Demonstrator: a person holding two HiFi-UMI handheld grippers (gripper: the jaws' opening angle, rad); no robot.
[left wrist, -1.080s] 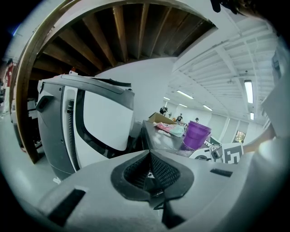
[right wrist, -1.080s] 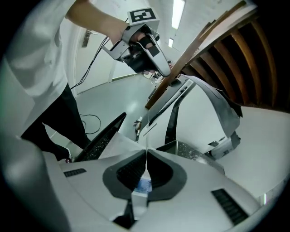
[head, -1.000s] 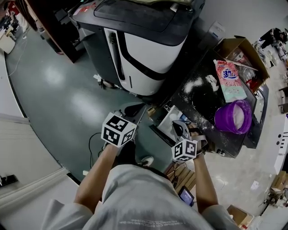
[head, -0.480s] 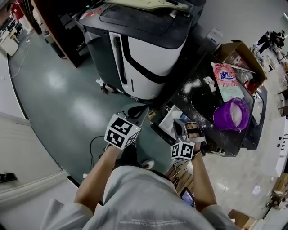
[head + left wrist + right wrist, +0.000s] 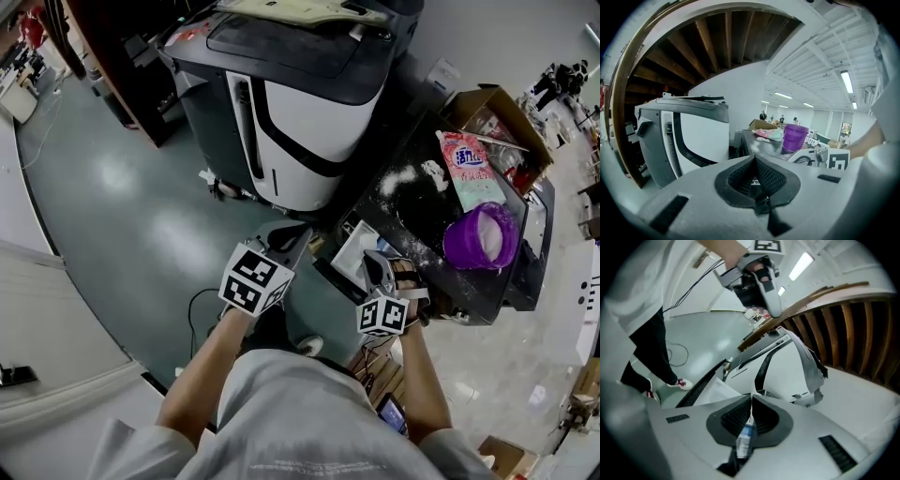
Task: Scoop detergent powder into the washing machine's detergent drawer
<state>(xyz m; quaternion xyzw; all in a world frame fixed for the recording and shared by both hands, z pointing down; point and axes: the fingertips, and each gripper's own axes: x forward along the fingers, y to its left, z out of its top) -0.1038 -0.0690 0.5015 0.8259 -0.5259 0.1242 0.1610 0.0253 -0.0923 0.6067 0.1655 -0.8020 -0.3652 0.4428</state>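
Gripping a thin white-and-blue handle (image 5: 743, 441), probably the scoop's, we hold the right gripper (image 5: 750, 404) clamped just beside the white drawer (image 5: 349, 251). The left gripper (image 5: 754, 161) has its jaws closed on nothing. Powder sits in the purple tub (image 5: 457, 246); scooping and filling are outstanding.

Blue Chinese characters, too blurred to read, on pink-and-teal plastic detergent bag (image 5: 473, 173) at two o'clock on black tabletop (image 5: 417, 225). Blue-printed label, illegible, on thin white scoop handle (image 5: 743, 439) clamped in right gripper (image 5: 751, 404).
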